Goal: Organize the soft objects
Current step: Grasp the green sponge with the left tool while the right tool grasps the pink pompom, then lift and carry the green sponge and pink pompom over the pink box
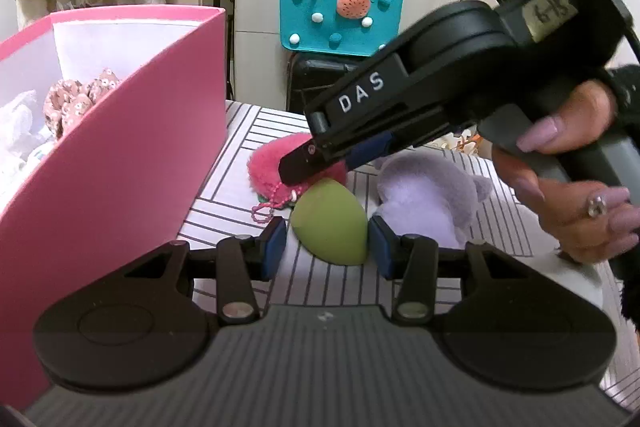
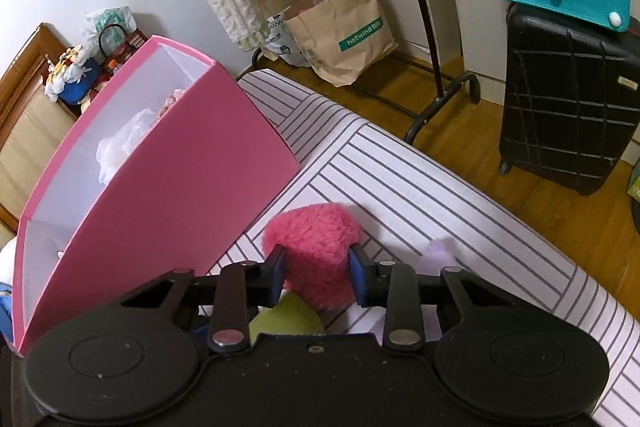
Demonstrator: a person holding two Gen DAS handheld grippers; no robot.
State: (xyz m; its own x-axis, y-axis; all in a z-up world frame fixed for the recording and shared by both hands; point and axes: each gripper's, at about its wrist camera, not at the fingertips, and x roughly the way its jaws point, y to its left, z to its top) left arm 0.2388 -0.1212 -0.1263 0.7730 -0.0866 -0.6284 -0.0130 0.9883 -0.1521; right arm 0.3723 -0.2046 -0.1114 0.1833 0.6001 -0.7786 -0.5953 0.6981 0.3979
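Pink fluff (image 2: 316,259) is pinched between the right claw (image 2: 317,269) pads, presumably for transfer to the box (image 2: 192,187) at ten o'clock; the green sponge (image 1: 330,223) on the worktop (image 1: 240,187) is bracketed, ungripped, by the part-open left claw (image 1: 327,247)

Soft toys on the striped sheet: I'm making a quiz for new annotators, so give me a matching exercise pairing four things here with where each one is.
Things:
1. pink fluffy toy
2. green egg-shaped sponge
3. purple plush
4. floral fabric item

Places:
A. inside the pink box
B. between the pads of the right gripper
C. between the open pads of the left gripper, ungripped
D. on the striped sheet, right of the sponge in the left wrist view

Pairs: 1-B, 2-C, 3-D, 4-A
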